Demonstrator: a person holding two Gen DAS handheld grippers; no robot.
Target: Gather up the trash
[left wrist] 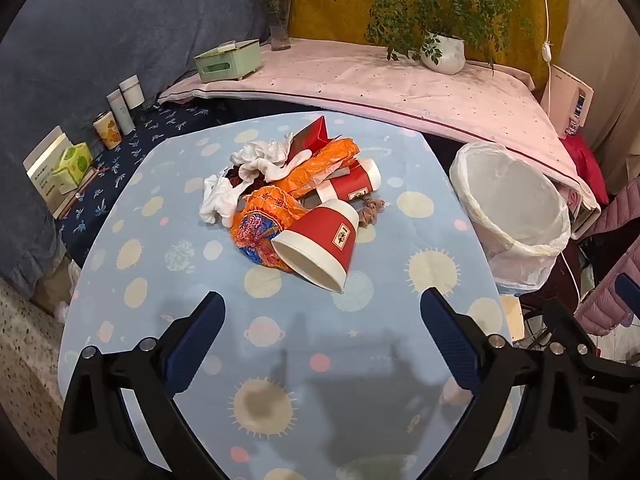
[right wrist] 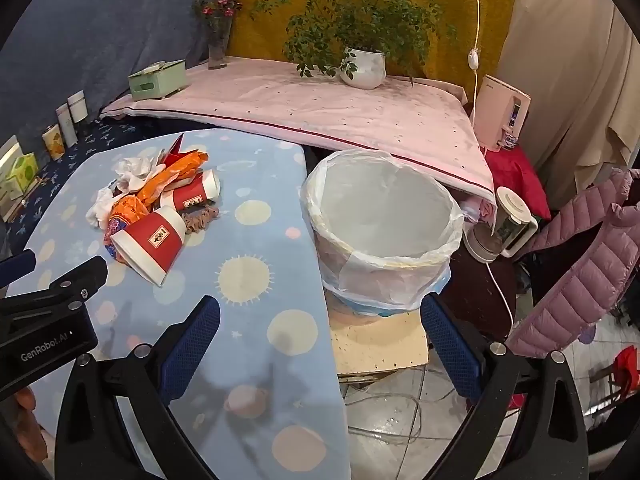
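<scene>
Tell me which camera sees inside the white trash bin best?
The right wrist view. There the round white plastic-lined trash bin sits near the middle, and you look down into its open mouth. In the left wrist view the same bin sits off at the right side, bent by the lens, showing less of its inside.

A lived-in home room. Indicators: a potted plant (right wrist: 362, 62) and vase of flowers (right wrist: 218, 26) on a cloth-covered shelf (right wrist: 320, 116), a tissue box (right wrist: 158, 79), a puffer jacket (right wrist: 588, 264) draped beside a kettle (right wrist: 502, 226), and a tiled floor (right wrist: 400, 420).
</scene>
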